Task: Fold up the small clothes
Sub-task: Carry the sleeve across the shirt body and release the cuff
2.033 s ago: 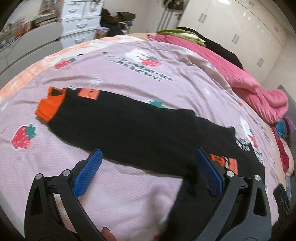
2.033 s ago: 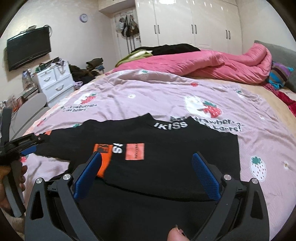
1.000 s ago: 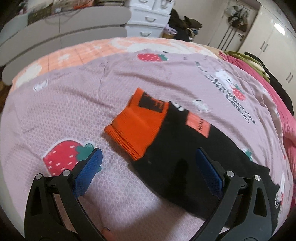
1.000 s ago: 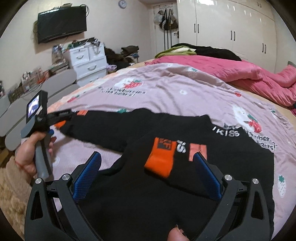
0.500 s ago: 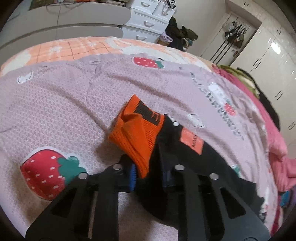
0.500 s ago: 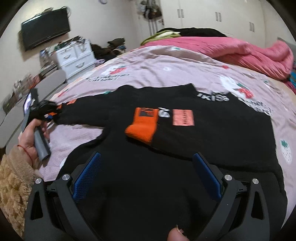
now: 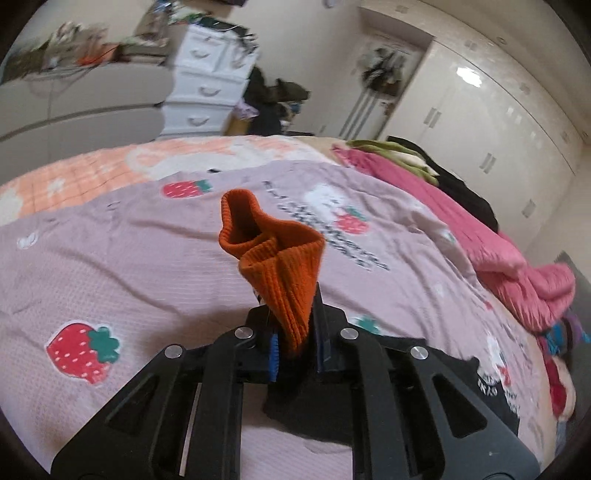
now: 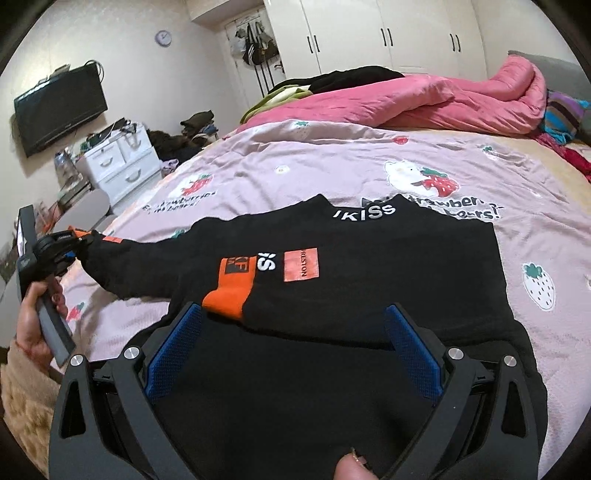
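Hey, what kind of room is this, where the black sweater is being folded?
Almost certainly a home bedroom. The black sweater lies on a bed with a strawberry-print cover and a pink duvet; white wardrobes line the far wall, and a white chest of drawers stands below a wall-mounted TV.

Black matt knit cloth, sweater (image 8: 369, 280); ribbed orange knit, cuff (image 7: 280, 266), 12 o'clock of left gripper (image 7: 295, 350). Matt black plastic frame, bright metal screws, blue rough-textured pads (image 8: 413, 354), right gripper (image 8: 293, 354). Waffle-textured pink cloth, bedspread (image 7: 110, 266). Glossy white wardrobe doors (image 8: 406, 33), 12 o'clock.
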`<state>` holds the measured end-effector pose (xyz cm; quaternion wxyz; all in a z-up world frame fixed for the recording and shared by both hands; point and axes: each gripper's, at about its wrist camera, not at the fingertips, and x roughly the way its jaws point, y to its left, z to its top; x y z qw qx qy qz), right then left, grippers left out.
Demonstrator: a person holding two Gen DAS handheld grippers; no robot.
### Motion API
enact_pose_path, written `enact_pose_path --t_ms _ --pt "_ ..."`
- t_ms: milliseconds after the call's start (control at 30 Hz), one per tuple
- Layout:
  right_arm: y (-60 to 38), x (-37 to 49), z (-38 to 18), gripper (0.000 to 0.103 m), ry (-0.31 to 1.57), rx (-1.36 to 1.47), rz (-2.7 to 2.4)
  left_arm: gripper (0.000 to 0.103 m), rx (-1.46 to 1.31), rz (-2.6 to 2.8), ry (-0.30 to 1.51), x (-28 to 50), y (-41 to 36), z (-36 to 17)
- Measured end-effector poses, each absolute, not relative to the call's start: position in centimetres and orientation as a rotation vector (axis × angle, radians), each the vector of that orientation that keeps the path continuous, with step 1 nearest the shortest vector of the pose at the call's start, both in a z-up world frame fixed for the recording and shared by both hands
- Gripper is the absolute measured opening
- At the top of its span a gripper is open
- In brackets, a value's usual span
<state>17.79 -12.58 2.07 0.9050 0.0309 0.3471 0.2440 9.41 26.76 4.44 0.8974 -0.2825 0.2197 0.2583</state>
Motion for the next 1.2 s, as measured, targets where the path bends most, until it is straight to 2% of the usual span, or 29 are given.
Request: enact_pose_path --t_ms 1200 --pt "-20.9 19.3 5.2 0.098 0.615 0.218 0.337 0.006 -0.461 0.056 0.492 13.2 11.2 7.1"
